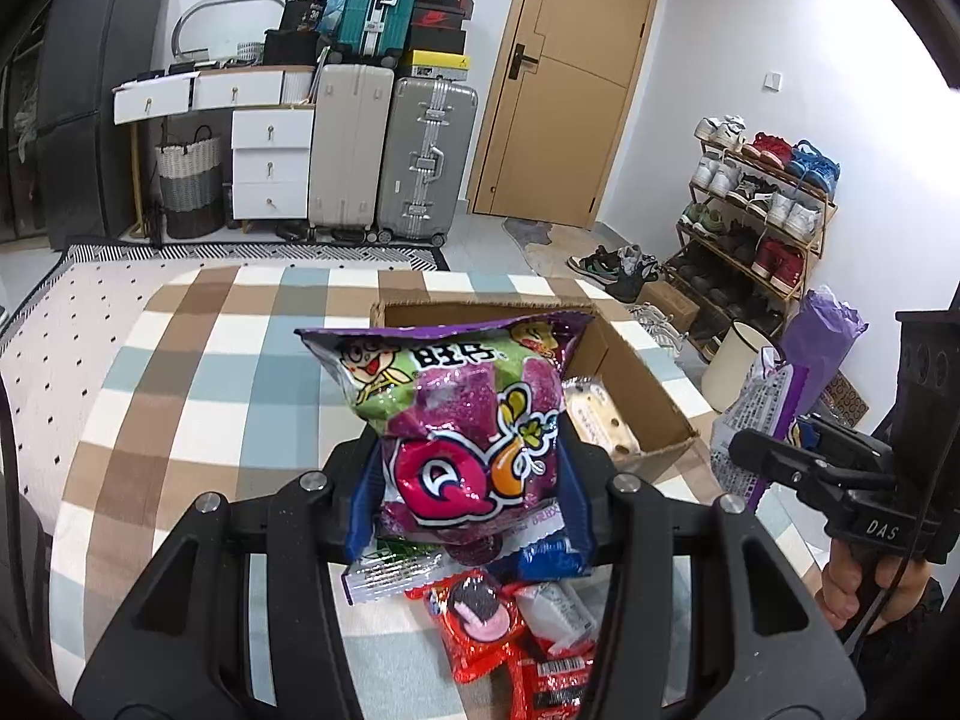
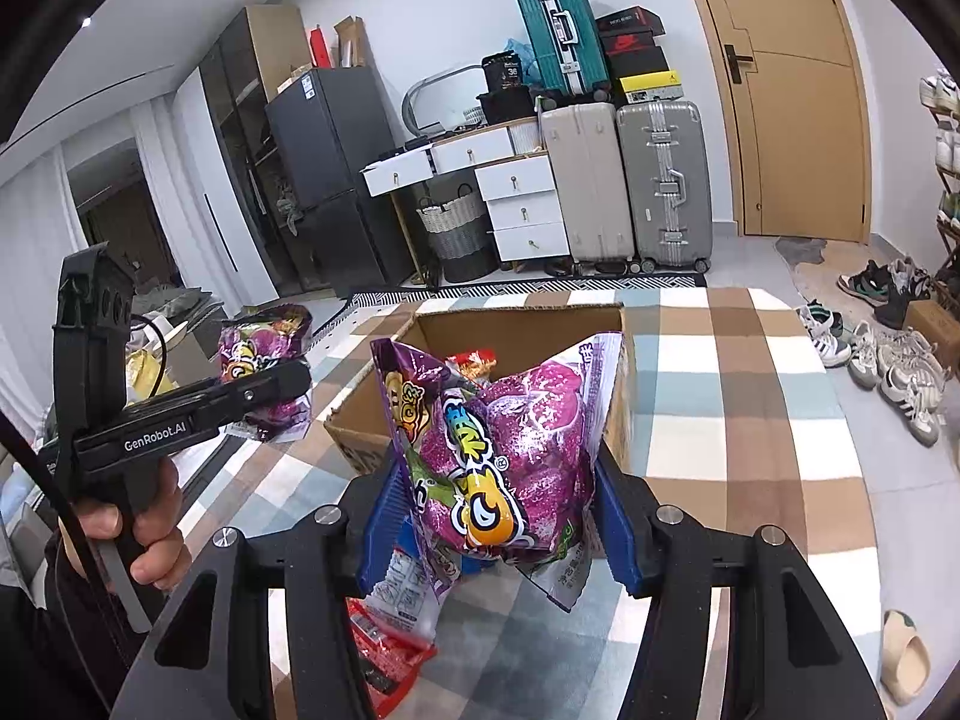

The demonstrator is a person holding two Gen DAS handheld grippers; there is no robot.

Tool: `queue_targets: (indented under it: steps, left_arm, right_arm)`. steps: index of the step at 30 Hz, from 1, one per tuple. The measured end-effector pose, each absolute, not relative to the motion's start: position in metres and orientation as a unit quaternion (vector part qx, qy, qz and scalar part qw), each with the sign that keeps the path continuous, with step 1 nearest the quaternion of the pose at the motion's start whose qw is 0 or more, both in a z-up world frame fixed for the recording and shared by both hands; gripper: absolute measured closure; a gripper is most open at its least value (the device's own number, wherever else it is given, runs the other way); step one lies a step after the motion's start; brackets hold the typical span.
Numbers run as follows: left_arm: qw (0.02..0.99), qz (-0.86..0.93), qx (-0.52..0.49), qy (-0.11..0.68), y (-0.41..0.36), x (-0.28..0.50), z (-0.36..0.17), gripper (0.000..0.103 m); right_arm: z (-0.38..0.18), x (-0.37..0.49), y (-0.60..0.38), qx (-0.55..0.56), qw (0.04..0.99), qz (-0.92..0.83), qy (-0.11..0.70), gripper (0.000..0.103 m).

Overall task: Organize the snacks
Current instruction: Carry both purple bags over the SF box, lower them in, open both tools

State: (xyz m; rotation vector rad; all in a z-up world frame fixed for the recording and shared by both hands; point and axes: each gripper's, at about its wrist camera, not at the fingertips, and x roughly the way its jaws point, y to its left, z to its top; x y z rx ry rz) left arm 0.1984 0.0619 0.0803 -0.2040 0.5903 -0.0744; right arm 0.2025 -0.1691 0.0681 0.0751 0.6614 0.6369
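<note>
Above the checked desk (image 1: 180, 372), your left hand-held gripper (image 1: 474, 480) pinched a crinkly purple candy bag (image 1: 468, 420); your right hand-held gripper (image 2: 498, 516) squeezed its glossy twin (image 2: 510, 450) before the cardboard box (image 2: 528, 324).

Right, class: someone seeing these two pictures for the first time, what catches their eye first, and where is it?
Two shiny purple gummy bags stand out, one clamped in the left gripper, the purple bag, and one in the right gripper, the second purple bag, both raised above the checked cloth. Just behind them sits an open cardboard box with snacks inside. Red packets lie on the cloth below the left gripper.
</note>
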Motion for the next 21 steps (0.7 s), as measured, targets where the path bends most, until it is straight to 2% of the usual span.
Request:
queue_targets:
  steps: [21]
  left_arm:
    - [0.952, -0.034, -0.092, 0.289, 0.059, 0.223, 0.087, 0.057]
  right_arm:
    - [0.075, 0.236, -0.141, 0.033, 0.893, 0.319, 0.315, 0.046]
